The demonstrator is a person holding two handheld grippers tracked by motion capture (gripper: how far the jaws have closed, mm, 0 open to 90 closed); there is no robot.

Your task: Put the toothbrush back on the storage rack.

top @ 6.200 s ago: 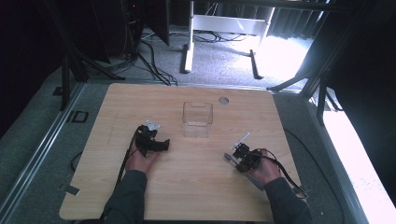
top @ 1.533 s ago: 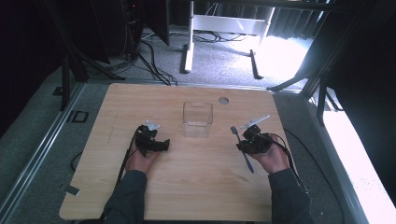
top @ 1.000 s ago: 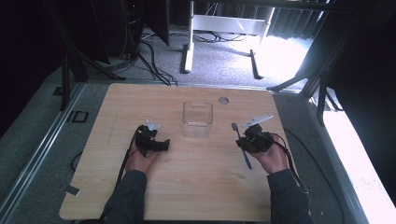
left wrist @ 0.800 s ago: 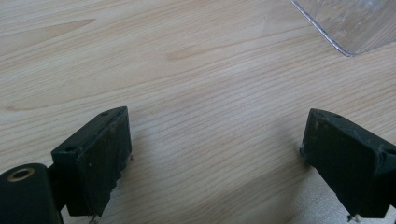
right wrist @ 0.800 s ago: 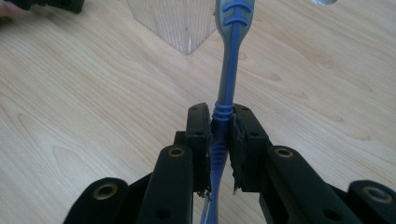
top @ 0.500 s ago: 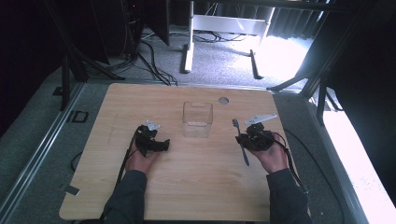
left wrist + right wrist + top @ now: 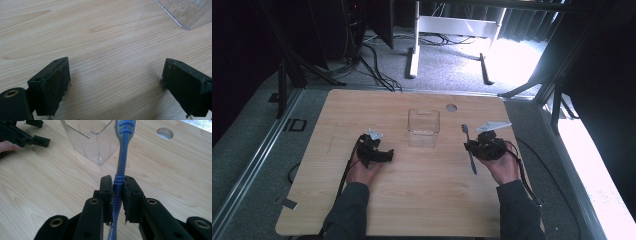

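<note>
— What lies ahead of the right gripper [image 7: 472, 146]?
— A round hole [image 7: 451, 107] in the wooden table [image 7: 422, 200], a little toward the left gripper [image 7: 387, 156].
— And past the far edge?
— Grey carpet [image 7: 512, 65]. Black cables [image 7: 372, 57] run over it far ahead of the left gripper, and a white stand [image 7: 452, 25] sits far ahead, between both.
— Anything behind?
— A dark scrap of tape [image 7: 288, 203], behind the left gripper and off to its outer side.

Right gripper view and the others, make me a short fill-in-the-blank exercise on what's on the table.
1. The right gripper has its jaws shut on a blue plastic ____.
2. The left gripper has its jaws ____ over bare wood.
3. The clear plastic container stands ____ the two grippers.
4. The light wooden table has a round ____ near its far edge.

Missing words: toothbrush; open; between; hole
</note>
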